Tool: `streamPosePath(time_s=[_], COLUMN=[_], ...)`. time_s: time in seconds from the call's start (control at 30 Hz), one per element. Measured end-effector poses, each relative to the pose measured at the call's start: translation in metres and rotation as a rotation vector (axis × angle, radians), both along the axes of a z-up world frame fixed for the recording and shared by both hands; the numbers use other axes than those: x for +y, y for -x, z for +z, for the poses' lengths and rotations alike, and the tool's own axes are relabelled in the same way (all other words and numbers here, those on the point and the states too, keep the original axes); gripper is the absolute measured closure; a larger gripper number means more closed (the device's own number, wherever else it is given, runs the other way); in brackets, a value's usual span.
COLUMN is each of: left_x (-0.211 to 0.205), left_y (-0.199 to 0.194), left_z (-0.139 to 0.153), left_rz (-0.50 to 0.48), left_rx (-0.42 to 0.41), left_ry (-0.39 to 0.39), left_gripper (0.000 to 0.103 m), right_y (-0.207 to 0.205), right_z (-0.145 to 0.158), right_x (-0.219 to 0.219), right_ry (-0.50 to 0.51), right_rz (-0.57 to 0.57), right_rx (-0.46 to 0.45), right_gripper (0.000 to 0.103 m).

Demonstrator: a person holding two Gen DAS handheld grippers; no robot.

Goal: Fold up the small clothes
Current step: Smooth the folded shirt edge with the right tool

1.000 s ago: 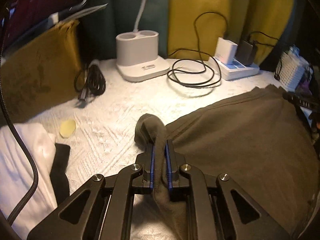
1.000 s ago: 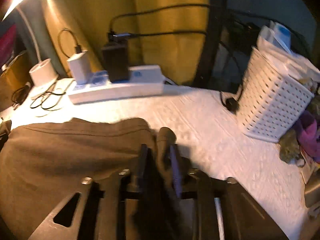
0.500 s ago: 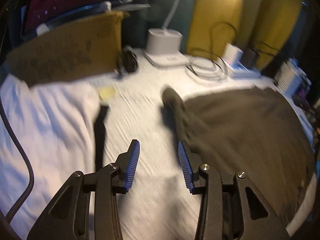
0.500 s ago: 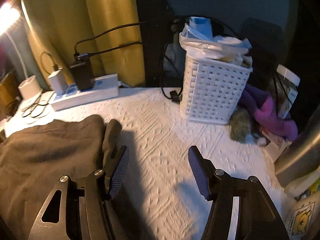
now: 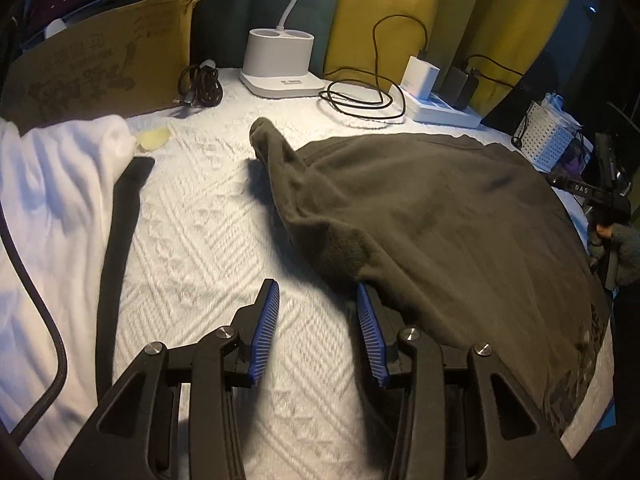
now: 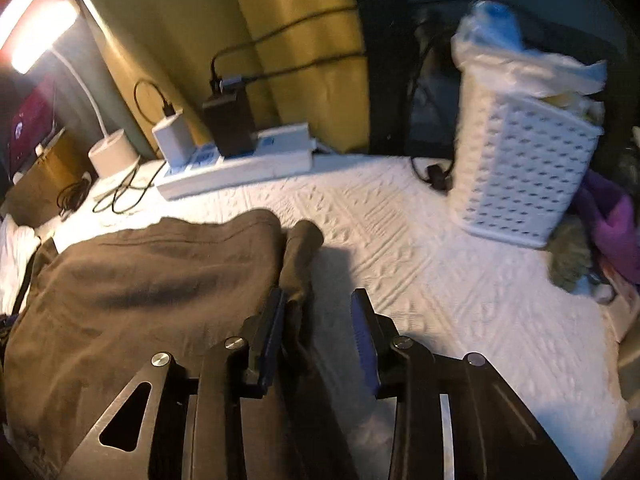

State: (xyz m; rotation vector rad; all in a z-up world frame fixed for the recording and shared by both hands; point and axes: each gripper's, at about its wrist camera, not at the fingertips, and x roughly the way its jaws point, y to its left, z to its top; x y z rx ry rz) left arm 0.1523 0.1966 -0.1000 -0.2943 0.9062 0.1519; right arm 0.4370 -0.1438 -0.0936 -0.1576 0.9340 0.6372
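**Olive garment spread on the quilted cover**

A soft, matte olive-brown garment [image 5: 440, 216] lies spread on the white quilted cover [image 5: 200, 240], one corner rolled into a blunt tube. The left gripper [image 5: 316, 300] stands apart over bare cover, its ribbed blue pads [image 5: 264, 328] empty. The right gripper [image 6: 318, 312] is closing, a limp fold beside its left pad. A perforated white basket [image 6: 516, 184] stands nearby.

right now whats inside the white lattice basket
A crumpled white plastic bag with something blue at its top bulges out of the white lattice basket. Whatever lies deeper is hidden by the bag and walls.
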Motion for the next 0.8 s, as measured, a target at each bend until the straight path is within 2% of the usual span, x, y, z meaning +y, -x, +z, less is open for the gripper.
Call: streamPosePath(time_s=[0.07, 0.1, 0.13, 0.17, 0.3, 0.53, 0.6, 0.7, 0.8], left_x=[0.000, 0.001, 0.001, 0.001, 0.002, 0.011, 0.017, 0.025, 0.033], left_y=[-0.005, -0.007, -0.008, -0.011, -0.020, -0.025, -0.027, -0.032, -0.039], left_z=[-0.001, -0.002, -0.002, -0.002, 0.000, 0.000, 0.001, 0.003, 0.001], left_rz=[-0.003, -0.005, -0.008, -0.009, -0.015, -0.007, 0.007, 0.035, 0.043], left_rx=[-0.002, -0.003, -0.003, -0.001, 0.000, 0.002, 0.002, -0.003, -0.027], left_ry=[-0.004, -0.004, -0.004, -0.006, -0.016, -0.014, -0.005, 0.012, 0.071], left_gripper=[0.063, 0.063, 0.063, 0.063, 0.063, 0.063, 0.063, 0.063, 0.063], right_y=[-0.003, -0.005, -0.006, -0.007, -0.007, -0.032, -0.042, -0.039, -0.037], right_z=[-0.006, -0.010, -0.013, -0.013, -0.002, -0.008, -0.018, -0.018, -0.019], right_x=[0.007, 0.010, 0.011, 0.013, 0.012, -0.012, -0.021, -0.024, -0.025], right_ry=[0.010, 0.010, 0.007, 0.004, 0.050, 0.213, 0.207, 0.196, 0.217], right_rz=[0.025, 0.037, 0.048, 0.055, 0.045, -0.085, -0.111, -0.121, -0.134], right_rx=[0.026, 0.044, 0.058, 0.063, -0.012, -0.110, -0.071, -0.080, -0.093], right_gripper=[0.070, 0.076, 0.089, 0.093, 0.100, 0.101, 0.101, 0.101, 0.100])
